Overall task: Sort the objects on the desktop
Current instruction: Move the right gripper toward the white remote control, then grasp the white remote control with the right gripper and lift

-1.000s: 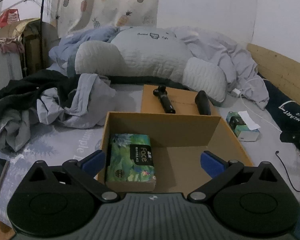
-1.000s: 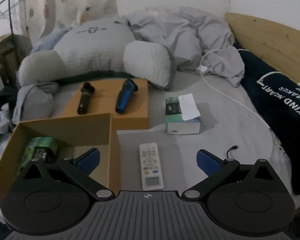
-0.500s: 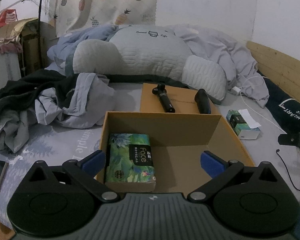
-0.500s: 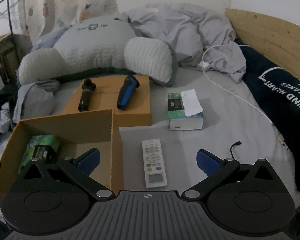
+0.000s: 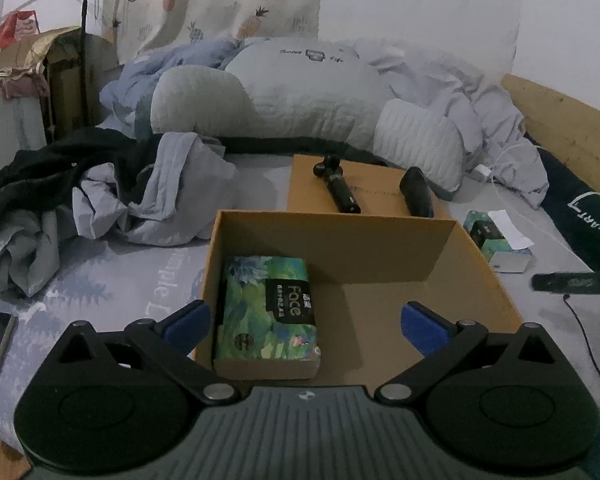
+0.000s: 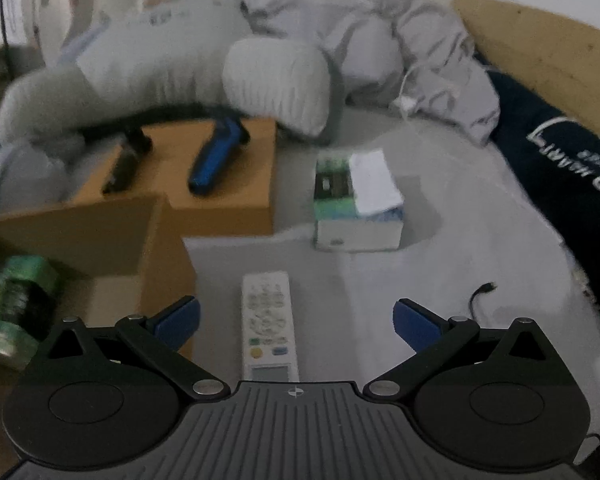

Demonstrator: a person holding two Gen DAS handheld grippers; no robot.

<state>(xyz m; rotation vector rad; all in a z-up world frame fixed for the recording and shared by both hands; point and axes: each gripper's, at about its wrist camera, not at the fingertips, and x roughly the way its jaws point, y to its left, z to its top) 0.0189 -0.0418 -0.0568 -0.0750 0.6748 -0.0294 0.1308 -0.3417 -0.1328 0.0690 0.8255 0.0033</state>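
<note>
left gripper (image 5: pixel 305 322): jaws wide apart, nothing held, over near edge of open box (image 5: pixel 476 268)
tissue pack (image 5: pixel 269 307): in box, left side, just ahead of the left finger
right gripper (image 6: pixel 296 320): jaws wide, empty
remote (image 6: pixel 269 322): flat on bed, lengthwise between right fingers, nearer the left one, not touched
tissue box (image 6: pixel 356 204): beyond remote, slightly right
shaver (image 6: pixel 217 156): on closed box (image 6: pixel 224 200), far left

The bed (image 6: pixel 440 264) is covered by a grey sheet. A remote (image 6: pixel 269 320), tissue box (image 6: pixel 356 204), open carton (image 5: pixel 340 248) and crumpled clothes (image 5: pixel 100 200) are laid on it.
</note>
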